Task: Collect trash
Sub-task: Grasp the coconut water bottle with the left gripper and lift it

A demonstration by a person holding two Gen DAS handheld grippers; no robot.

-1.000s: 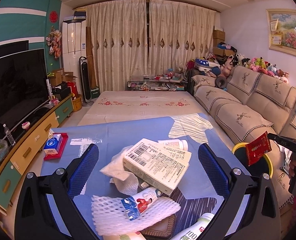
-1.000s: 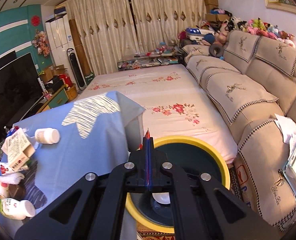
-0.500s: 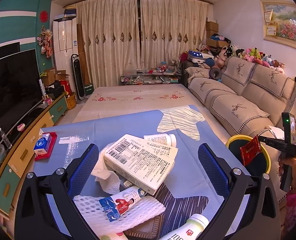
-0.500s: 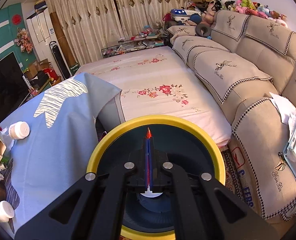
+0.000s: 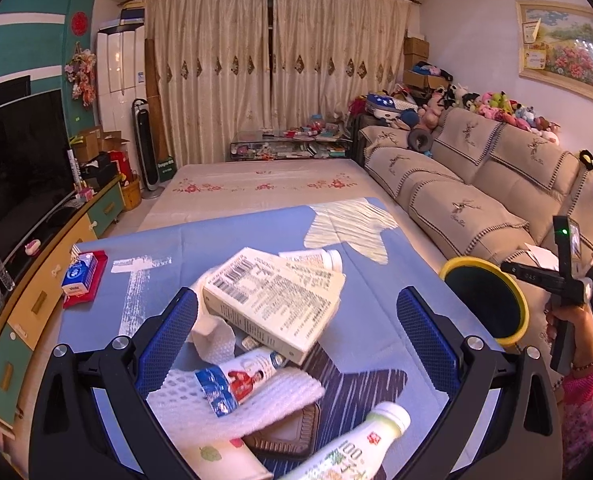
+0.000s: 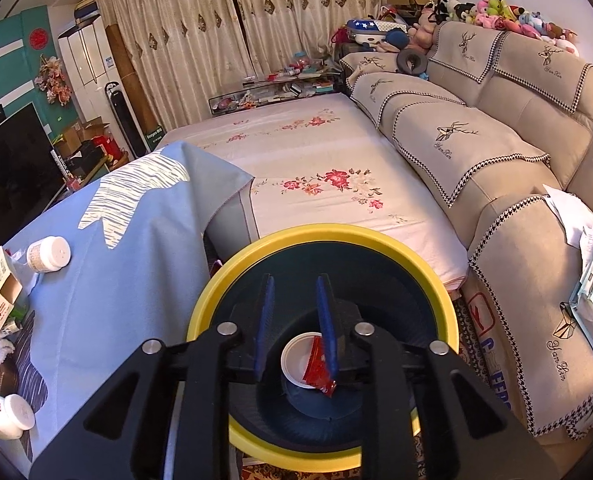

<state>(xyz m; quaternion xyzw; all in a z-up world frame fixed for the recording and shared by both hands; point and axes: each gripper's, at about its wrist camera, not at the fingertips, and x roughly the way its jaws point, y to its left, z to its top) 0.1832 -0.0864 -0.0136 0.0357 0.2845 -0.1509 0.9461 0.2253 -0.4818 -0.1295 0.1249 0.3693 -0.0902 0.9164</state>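
- Right gripper (image 6: 294, 300): jaws opening over the yellow-rimmed bin (image 6: 376, 242); red sachet (image 6: 319, 366) lies against its right finger, below the tips, inside the bin.
- Left gripper (image 5: 296, 320): spread wide, empty; printed carton (image 5: 272, 300) and mesh sleeve (image 5: 236, 408) lie between its fingers on the blue cloth (image 5: 376, 320).

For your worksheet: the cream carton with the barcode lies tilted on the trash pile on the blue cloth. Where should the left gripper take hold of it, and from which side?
Grip the cream carton across its narrow thickness at the raised far end, coming from above. It lies flat side up and looks too wide for the open left gripper to span; the near end rests on other trash.
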